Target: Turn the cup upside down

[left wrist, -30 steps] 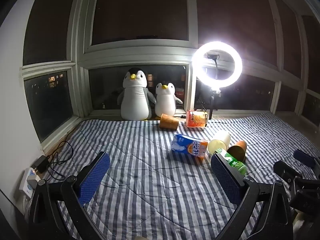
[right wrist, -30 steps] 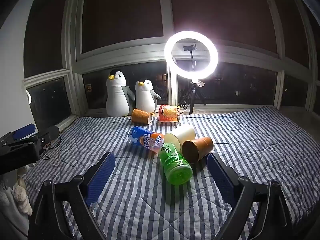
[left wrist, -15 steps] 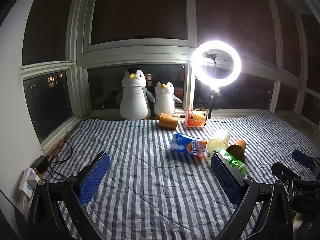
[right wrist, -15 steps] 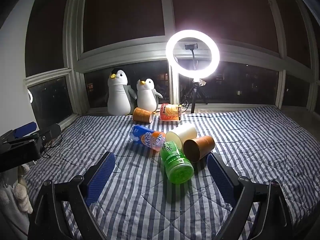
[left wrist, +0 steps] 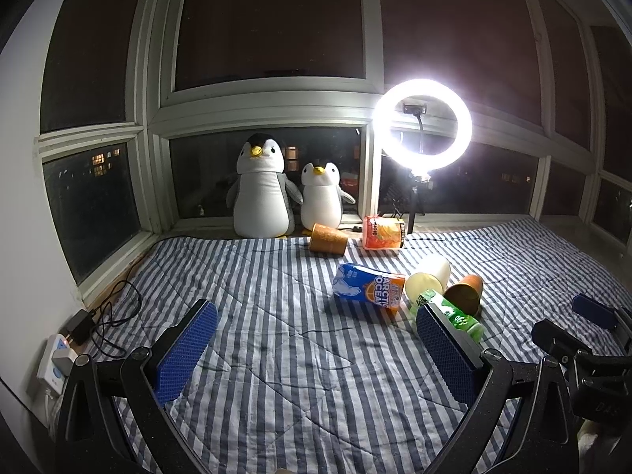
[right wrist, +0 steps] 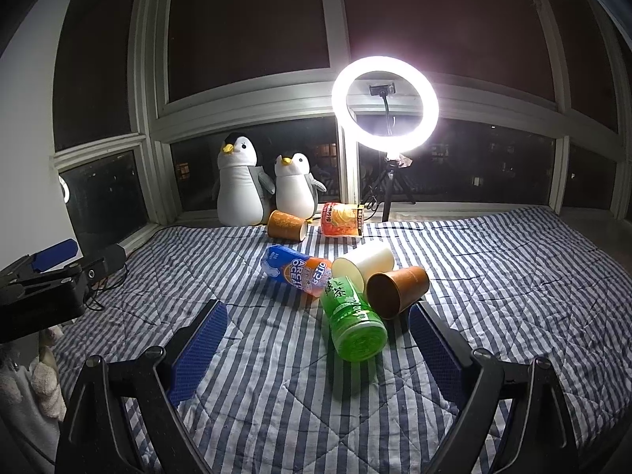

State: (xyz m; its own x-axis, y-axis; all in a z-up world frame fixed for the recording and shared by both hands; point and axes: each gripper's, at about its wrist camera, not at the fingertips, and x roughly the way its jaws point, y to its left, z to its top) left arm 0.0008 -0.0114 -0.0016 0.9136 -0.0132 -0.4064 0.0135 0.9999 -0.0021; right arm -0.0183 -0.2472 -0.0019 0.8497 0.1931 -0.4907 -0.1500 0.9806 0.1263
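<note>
You work in a dim room lit mainly by one ring light point(left wrist: 422, 123) point(right wrist: 385, 96) by the dark window panes point(left wrist: 268, 19); its overexposed glare spreads a halo across the glass. Objects on the striped bedspread point(left wrist: 276, 316) point(right wrist: 493, 296) cast soft shadows toward you, notably beneath the green bottle point(right wrist: 353, 318). Fisheye distortion bows the window frames point(right wrist: 146, 79), and both views darken to black at the corners. Focus looks sharp at centre, slightly softer at the edges.
</note>
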